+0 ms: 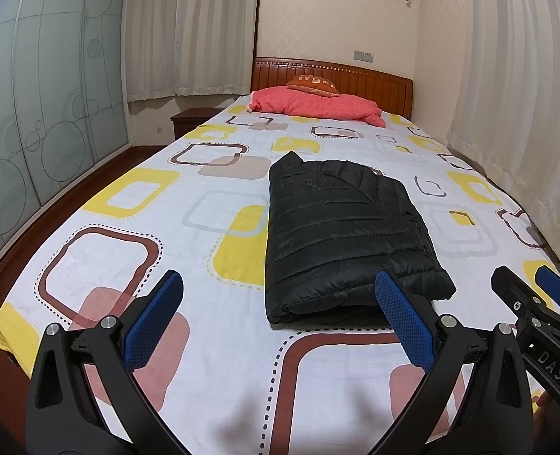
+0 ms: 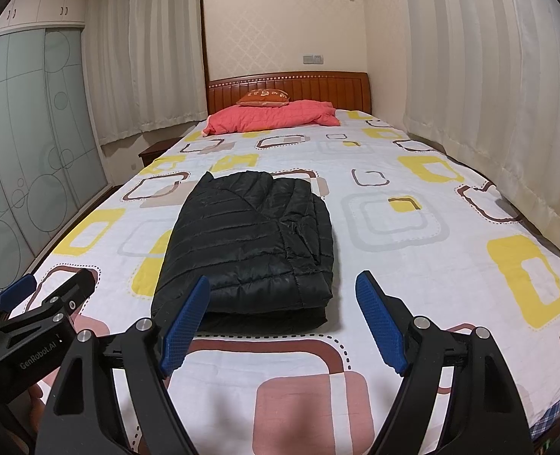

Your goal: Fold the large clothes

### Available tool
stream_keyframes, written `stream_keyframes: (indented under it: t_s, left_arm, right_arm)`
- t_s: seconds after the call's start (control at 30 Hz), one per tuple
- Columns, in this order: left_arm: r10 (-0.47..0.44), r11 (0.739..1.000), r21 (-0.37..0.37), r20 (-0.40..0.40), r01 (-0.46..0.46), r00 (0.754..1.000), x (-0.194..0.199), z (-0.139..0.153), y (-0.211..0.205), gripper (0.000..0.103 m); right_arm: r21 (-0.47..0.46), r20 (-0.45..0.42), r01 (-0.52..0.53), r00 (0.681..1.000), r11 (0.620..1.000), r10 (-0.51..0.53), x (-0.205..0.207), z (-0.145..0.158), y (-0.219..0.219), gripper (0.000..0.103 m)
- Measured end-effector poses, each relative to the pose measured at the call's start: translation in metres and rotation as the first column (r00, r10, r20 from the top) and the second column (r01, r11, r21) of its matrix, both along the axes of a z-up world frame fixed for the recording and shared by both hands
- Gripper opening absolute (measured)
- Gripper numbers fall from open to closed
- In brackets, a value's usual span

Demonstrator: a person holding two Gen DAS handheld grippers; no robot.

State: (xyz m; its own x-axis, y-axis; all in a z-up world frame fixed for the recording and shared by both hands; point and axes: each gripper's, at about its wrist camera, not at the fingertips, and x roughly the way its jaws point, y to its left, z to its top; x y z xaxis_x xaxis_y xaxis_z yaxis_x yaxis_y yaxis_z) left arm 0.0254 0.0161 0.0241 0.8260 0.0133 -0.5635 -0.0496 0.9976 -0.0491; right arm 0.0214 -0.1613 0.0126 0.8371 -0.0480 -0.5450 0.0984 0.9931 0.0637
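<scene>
A black quilted jacket [image 1: 340,227] [image 2: 253,242] lies folded into a thick rectangle on the patterned bed sheet [image 1: 128,265] [image 2: 431,284], its hood end toward the headboard. My left gripper [image 1: 278,278] stands open just in front of the jacket's near edge, with nothing between its blue pads [image 1: 154,322]. My right gripper [image 2: 283,278] is open too, in front of the same edge and empty. Each gripper shows in the other's view: the right gripper [image 1: 522,273] at the right edge, the left gripper [image 2: 56,278] at the left edge.
A pink quilt [image 1: 317,106] [image 2: 272,115] and an orange cushion [image 1: 312,84] lie by the wooden headboard [image 2: 317,87]. Frosted wardrobe doors [image 1: 33,113] line the left side past a strip of floor. Curtains [image 2: 488,94] hang along the bed's right side. A nightstand [image 1: 192,119] stands at the far left.
</scene>
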Motion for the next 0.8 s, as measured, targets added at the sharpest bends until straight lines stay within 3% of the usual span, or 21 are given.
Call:
stream_keyframes:
  t_s: [0.8]
  left_arm:
    - [-0.007,1.000,0.002,0.000,0.007,1.000,-0.0047,0.0019,-0.0013,0.101]
  right_arm:
    - [0.000,0.013,-0.003,1.000,1.000,0.003,-0.0018,0.0045,0.0073,0.078]
